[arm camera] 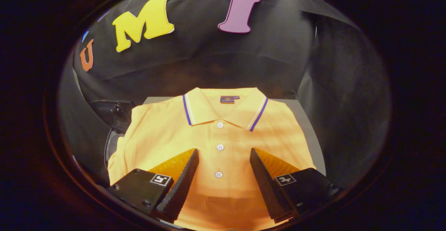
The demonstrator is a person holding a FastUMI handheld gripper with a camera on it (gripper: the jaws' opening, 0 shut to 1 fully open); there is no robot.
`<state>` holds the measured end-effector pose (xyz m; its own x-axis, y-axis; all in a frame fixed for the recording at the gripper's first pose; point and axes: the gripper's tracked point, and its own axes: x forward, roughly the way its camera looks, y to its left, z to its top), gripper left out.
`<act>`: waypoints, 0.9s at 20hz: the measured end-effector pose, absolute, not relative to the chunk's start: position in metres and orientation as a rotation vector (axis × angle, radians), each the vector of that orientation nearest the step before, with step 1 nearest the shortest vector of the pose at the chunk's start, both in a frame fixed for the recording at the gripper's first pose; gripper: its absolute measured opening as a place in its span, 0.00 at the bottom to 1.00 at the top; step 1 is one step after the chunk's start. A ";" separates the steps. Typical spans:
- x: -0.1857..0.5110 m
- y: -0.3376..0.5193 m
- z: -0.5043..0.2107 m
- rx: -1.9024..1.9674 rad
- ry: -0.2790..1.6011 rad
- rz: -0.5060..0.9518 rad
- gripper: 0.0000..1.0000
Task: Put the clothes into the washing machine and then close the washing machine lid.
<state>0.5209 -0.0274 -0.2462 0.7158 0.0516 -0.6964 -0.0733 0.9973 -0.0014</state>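
The jaws of the gripper [223,154] stand wide apart, holding nothing, poised above the shirt [212,144]. The shirt lies flat and folded on the grey tabletop [308,119], collar [224,110] at the far end. Its button placket [219,147] runs down the gap between the two fingers [184,178].

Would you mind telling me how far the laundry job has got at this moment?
Nothing looks done yet: the orange polo shirt lies folded flat on the grey surface, not in any machine. In hand: the gripper hangs open above the shirt, fingers either side of its button placket, gripping nothing. Left: grasp the shirt, load it into the washing machine and close the lid.
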 end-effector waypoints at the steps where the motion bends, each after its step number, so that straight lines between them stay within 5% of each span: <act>1: 0.520 -0.027 -0.247 -0.024 0.766 0.067 0.90; 6: 0.517 -0.025 -0.245 -0.041 0.785 0.064 0.69; 9: 0.516 -0.022 -0.246 -0.025 0.800 0.043 0.28; 13: 0.516 -0.021 -0.244 -0.023 0.798 0.083 0.09; 18: 0.512 -0.019 -0.242 0.075 0.798 0.131 0.06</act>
